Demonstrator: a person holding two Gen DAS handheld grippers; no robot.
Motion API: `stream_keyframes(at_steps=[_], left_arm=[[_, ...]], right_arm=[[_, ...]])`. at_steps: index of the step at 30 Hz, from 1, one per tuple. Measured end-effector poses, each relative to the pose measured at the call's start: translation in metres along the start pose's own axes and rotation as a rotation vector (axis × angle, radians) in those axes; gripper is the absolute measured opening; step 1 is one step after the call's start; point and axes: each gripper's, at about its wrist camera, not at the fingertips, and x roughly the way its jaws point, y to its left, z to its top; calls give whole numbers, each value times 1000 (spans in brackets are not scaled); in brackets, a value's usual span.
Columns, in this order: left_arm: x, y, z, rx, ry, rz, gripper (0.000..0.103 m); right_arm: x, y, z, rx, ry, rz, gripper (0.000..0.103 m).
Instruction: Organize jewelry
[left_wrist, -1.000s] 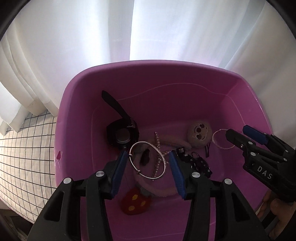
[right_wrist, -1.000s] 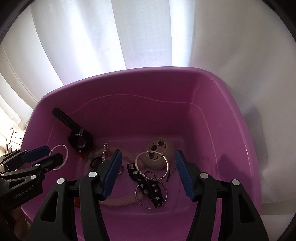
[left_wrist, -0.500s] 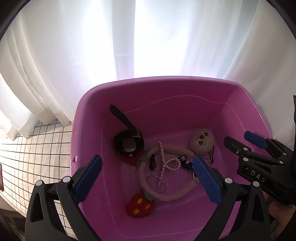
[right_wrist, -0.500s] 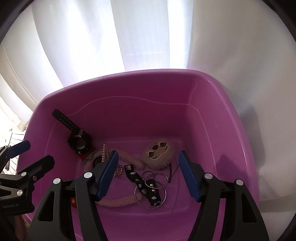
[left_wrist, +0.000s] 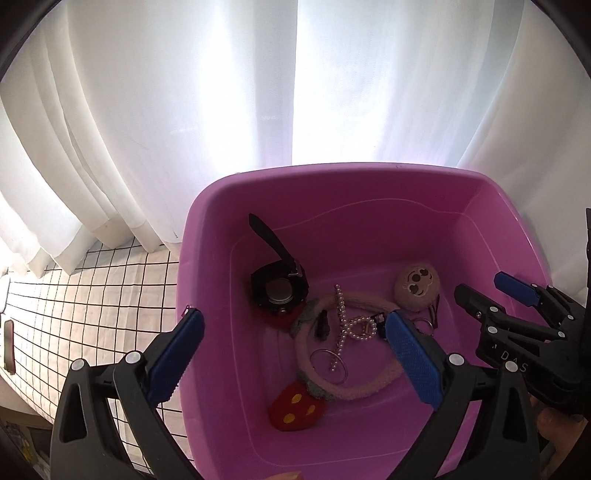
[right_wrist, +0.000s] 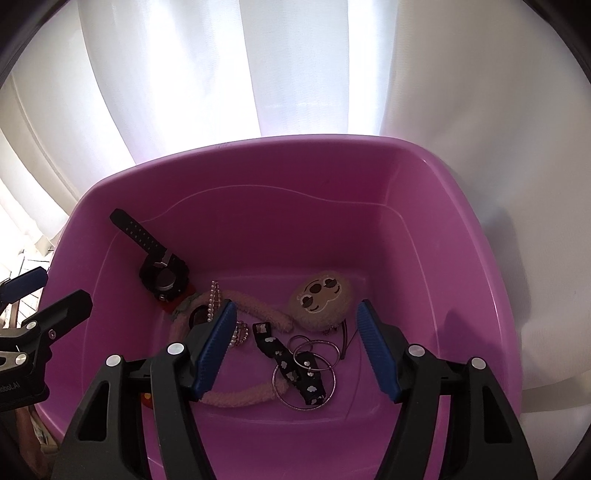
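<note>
A purple plastic tub (left_wrist: 207, 221) (right_wrist: 461, 192) holds the jewelry. In it lie a black watch (left_wrist: 279, 284) (right_wrist: 162, 275), a pearl strand (left_wrist: 341, 317), silver bangles (right_wrist: 314, 354), a fuzzy pink headband (left_wrist: 354, 391) with a sloth face (left_wrist: 417, 286) (right_wrist: 325, 299), a black patterned strap (right_wrist: 288, 362) and a red strawberry charm (left_wrist: 295, 408). My left gripper (left_wrist: 295, 354) is open and empty above the tub's near left side. My right gripper (right_wrist: 297, 350) is open and empty above the bangles; it also shows in the left wrist view (left_wrist: 495, 291).
White curtains (left_wrist: 258, 92) hang behind the tub. A white cloth with a black grid (left_wrist: 92, 295) covers the surface left of the tub. The left gripper's fingertips (right_wrist: 66, 302) show at the left edge of the right wrist view.
Both grippers opened and dropped their bangles into the tub. Both have pulled back and up; the left opened much wider.
</note>
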Motion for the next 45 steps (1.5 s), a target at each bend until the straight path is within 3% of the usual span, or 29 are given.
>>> stream_keyframes(at_steps=[45], left_arm=[[-9, 0, -8, -4, -13, 19, 97]], right_arm=[[-17, 7, -2, -10, -27, 4, 65]])
